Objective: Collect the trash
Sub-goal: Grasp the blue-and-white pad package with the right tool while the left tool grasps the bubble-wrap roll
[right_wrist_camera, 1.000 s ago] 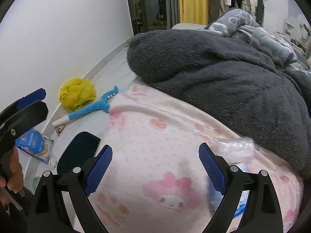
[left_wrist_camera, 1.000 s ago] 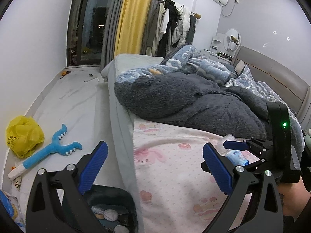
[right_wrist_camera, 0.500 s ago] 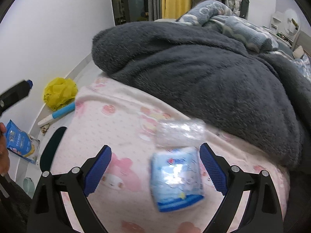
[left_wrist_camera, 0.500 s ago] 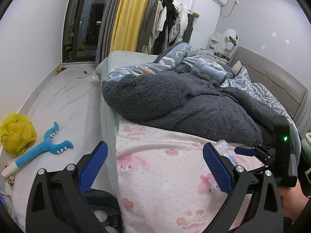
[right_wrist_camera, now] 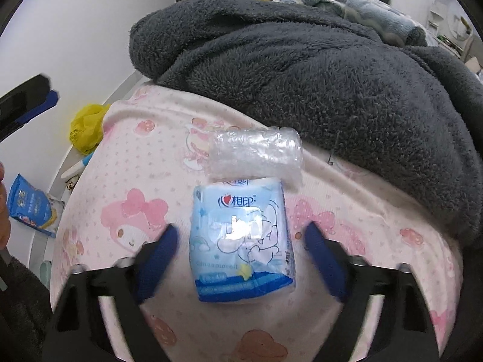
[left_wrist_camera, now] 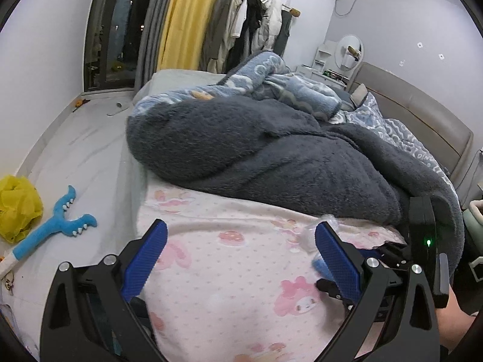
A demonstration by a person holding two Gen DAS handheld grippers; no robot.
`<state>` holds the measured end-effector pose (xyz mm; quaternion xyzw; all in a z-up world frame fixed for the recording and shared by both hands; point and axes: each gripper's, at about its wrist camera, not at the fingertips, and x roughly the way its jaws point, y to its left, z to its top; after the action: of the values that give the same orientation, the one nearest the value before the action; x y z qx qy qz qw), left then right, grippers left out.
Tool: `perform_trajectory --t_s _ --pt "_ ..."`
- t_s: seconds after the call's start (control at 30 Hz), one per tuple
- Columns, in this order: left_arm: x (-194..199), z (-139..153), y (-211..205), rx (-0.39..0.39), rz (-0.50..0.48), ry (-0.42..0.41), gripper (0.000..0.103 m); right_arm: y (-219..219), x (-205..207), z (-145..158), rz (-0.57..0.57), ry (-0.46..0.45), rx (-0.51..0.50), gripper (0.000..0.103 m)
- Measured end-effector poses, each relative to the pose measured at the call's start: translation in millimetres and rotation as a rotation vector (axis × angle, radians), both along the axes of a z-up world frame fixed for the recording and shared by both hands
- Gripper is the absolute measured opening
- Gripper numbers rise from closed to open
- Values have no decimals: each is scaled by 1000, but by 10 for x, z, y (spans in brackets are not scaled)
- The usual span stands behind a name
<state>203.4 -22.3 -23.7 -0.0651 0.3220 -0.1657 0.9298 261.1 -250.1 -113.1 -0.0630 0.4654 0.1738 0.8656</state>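
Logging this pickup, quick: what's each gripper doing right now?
Left gripper: open, holding nothing.
Right gripper: jaws closing around the blue tissue pack on the bed, pads not touching it yet.

1 blue tissue pack [right_wrist_camera: 241, 247] and 1 clear plastic wrapper [right_wrist_camera: 256, 154] touching on the pink sheet [right_wrist_camera: 135, 150], 1 yellow bag [left_wrist_camera: 18, 205], 1 blue toy [left_wrist_camera: 57, 226], 1 blue packet [right_wrist_camera: 30, 205] on the floor [left_wrist_camera: 75, 157], 2 blankets

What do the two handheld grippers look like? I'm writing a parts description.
Both the left gripper and the right gripper have black angular arms with silver bolts and blue ribbed fingers. The right one's black body carries a green light.
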Motion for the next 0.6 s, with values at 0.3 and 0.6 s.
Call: perform_trajectory --t_s 0.3,0.6 --pt "116 -121 -315 -39 10 78 100 -146 -132 132 14 -14 32 51" --pt "165 -258 -731 -26 19 142 100 -529 -210 367 -89 -79 55 52"
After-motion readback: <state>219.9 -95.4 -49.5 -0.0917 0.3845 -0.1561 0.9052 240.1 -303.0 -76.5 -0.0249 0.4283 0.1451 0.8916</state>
